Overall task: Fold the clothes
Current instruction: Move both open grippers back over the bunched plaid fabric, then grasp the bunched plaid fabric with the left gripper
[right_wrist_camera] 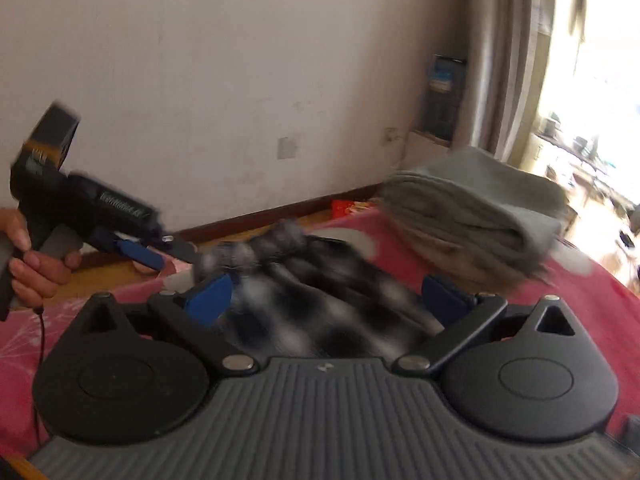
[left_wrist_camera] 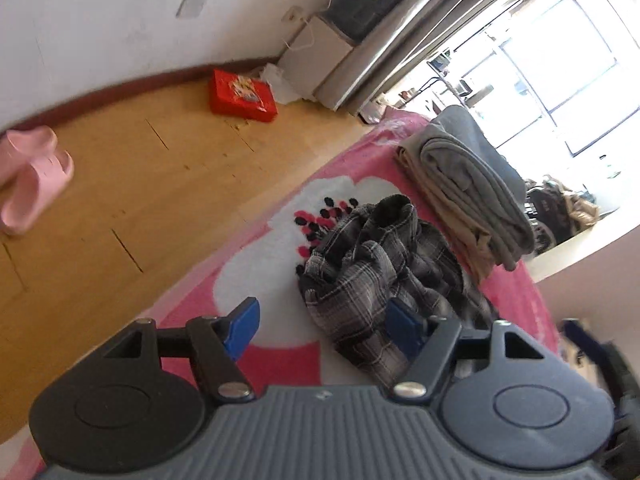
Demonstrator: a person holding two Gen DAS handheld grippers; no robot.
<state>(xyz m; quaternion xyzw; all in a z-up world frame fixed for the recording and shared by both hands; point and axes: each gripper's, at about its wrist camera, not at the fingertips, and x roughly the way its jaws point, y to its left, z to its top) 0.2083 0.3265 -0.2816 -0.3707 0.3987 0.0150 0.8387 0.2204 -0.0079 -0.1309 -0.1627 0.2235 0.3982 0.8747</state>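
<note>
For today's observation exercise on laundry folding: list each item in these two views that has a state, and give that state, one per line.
Crumpled black-and-white plaid garment: unfolded, heaped on the pink blanket.
Grey folded garment: folded, topping a stack.
Beige folded garment: folded, beneath the grey.
Left tool: open, empty.
Right tool: open, empty.
Grey curtain: drawn aside.

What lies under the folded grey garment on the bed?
Under the grey garment a folded beige garment shows at its edge, resting on the pink blanket. How far the beige piece extends underneath is covered.
</note>
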